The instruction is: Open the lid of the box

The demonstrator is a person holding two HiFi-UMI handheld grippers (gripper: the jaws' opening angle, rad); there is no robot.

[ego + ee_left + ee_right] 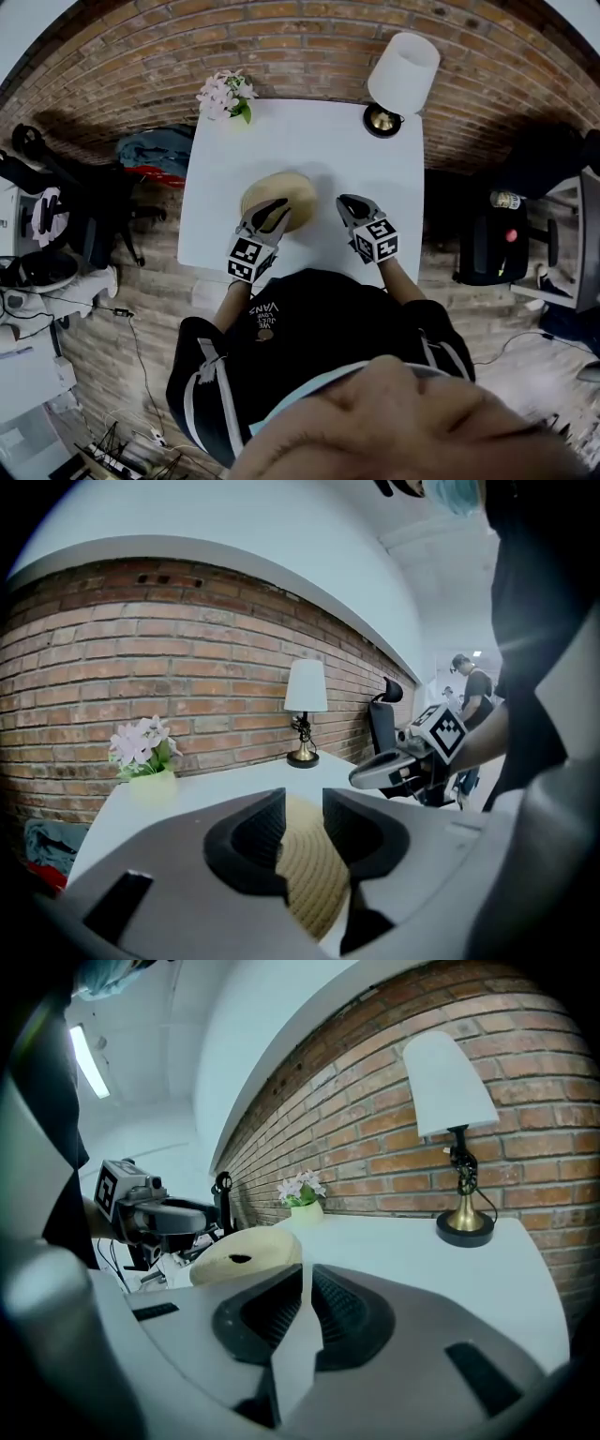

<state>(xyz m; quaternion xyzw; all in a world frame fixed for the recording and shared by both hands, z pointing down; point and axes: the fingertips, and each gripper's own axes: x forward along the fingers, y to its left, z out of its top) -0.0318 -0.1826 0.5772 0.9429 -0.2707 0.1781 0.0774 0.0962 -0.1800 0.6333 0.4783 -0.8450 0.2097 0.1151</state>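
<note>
Your left gripper has jaws slightly apart at the woven box, lid on; your right gripper closed, empty, just beside it

Red brick wall behind a white desk. A lamp with a white shade sits in one back corner, pink flowers in the other. Black office chair off to the side.

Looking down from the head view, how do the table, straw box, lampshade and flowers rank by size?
1. Table
2. Lampshade and straw box: about alike, so not ranked
3. Flowers
</note>
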